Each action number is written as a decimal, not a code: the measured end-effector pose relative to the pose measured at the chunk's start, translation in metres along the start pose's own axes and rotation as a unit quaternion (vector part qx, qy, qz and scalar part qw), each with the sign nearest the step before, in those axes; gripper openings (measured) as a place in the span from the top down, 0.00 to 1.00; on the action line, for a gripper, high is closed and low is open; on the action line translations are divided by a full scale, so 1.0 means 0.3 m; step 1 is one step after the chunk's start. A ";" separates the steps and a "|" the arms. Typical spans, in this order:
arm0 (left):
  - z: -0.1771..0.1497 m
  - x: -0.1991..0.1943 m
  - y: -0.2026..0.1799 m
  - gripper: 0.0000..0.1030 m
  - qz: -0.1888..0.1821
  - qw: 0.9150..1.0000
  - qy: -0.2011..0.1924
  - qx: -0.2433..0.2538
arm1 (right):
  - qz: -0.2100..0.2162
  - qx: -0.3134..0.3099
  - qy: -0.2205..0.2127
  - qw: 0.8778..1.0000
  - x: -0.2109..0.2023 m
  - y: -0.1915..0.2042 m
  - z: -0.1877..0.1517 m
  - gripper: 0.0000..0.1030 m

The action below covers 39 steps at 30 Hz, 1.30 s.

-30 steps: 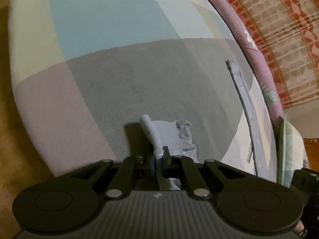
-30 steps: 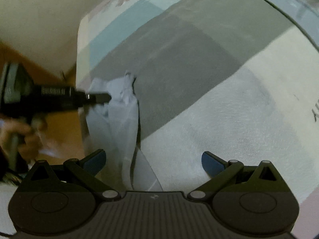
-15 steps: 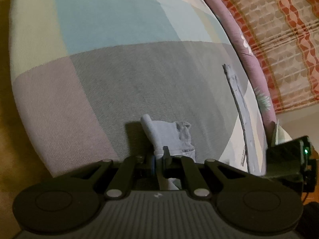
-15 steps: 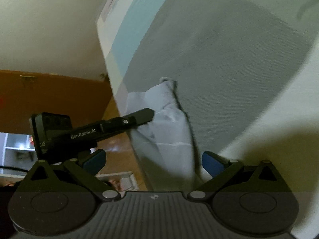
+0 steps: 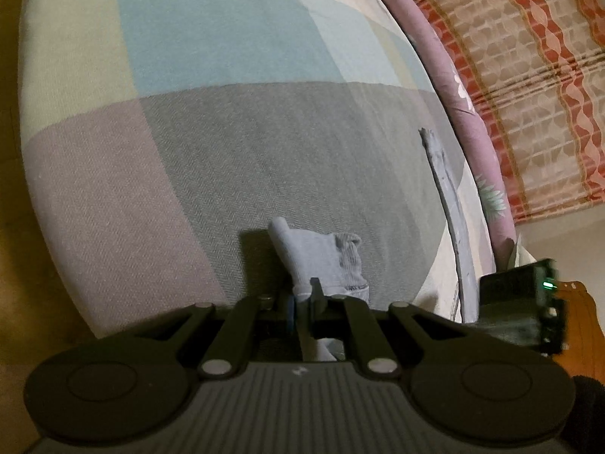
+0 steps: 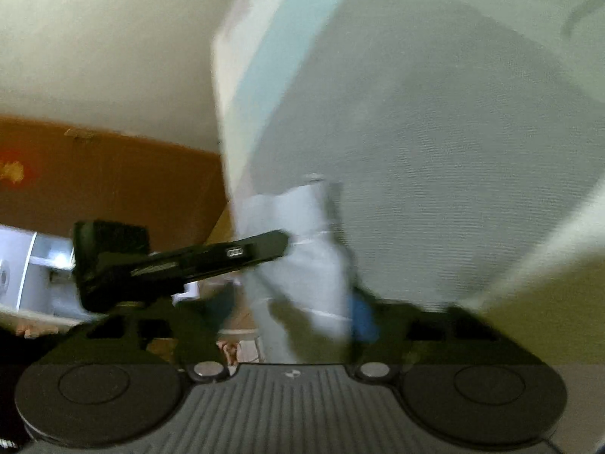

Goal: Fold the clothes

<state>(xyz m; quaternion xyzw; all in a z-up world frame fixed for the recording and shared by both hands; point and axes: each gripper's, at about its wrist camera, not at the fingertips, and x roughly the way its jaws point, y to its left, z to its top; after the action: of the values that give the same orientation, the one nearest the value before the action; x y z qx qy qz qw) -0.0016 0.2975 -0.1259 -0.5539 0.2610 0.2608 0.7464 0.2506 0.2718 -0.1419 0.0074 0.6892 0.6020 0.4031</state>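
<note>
Both wrist views close, low over bedspread (image 5: 234, 174); share garment (image 5: 321, 261)

The bedsheet (image 5: 234, 159) is checked in teal, grey, mauve and cream. The garment (image 5: 321, 261) is pale blue-grey. The curtain (image 5: 529, 87) is beige with red wavy stripes.

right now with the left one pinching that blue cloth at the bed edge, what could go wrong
1. The left gripper pinches only a small bunched corner of the pale blue garment, so a pull may slip it free.
2. The right wrist view is blurred; the right gripper seems to be closing around the hanging cloth and may catch a wrong layer.
3. The cloth hangs off the checked bedspread edge and could slide down.
</note>
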 end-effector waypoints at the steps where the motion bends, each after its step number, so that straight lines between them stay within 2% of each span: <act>1: -0.001 0.001 0.000 0.92 0.001 1.000 -0.001 0.000 | -0.003 0.030 0.000 1.000 0.009 -0.034 0.005 0.99; 7: -0.005 0.000 -0.009 0.92 0.006 1.000 -0.008 -0.004 | -0.021 0.024 -0.019 0.999 0.013 0.005 -0.019 0.98; 10: 0.003 -0.008 -0.024 0.94 0.018 1.000 -0.012 -0.005 | -0.046 0.000 -0.030 0.998 0.004 0.055 -0.020 0.96; 16: 0.024 -0.059 -0.074 0.94 -0.003 0.999 -0.042 0.009 | -0.079 -0.041 -0.066 0.994 -0.049 0.132 0.070 0.96; 19: 0.037 -0.071 -0.094 0.94 -0.007 0.998 -0.052 0.020 | -0.097 -0.069 -0.053 0.991 -0.036 0.157 0.117 0.95; 24: 0.019 -0.083 -0.064 0.94 0.015 0.998 -0.051 0.016 | -0.123 -0.112 -0.028 0.986 -0.024 0.180 0.164 0.93; 30: -0.002 -0.097 -0.029 0.94 0.042 0.998 -0.050 0.011 | -0.125 -0.130 -0.027 0.983 0.013 0.203 0.161 0.88; 31: 0.000 -0.100 -0.029 0.94 0.046 0.998 -0.049 0.014 | -0.129 -0.132 -0.029 0.982 0.015 0.207 0.163 0.86; 32: 0.003 -0.103 -0.029 0.94 0.050 0.997 -0.048 0.017 | -0.132 -0.132 -0.034 0.982 0.011 0.217 0.170 0.78; 36: 0.013 -0.115 -0.031 0.94 0.066 0.996 -0.044 0.030 | -0.156 -0.150 -0.076 0.973 -0.142 0.235 0.121 0.59; 39: 0.020 -0.124 -0.031 0.92 0.078 0.995 -0.040 0.039 | -0.215 -0.169 -0.106 0.956 -0.286 0.234 0.052 0.43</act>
<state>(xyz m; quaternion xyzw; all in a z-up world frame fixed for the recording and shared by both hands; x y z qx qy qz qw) -0.0217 0.2973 -0.0926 -0.4914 0.2829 0.3295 0.7549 0.2840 0.2616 -0.0355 -0.1452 0.5159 0.6047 0.5891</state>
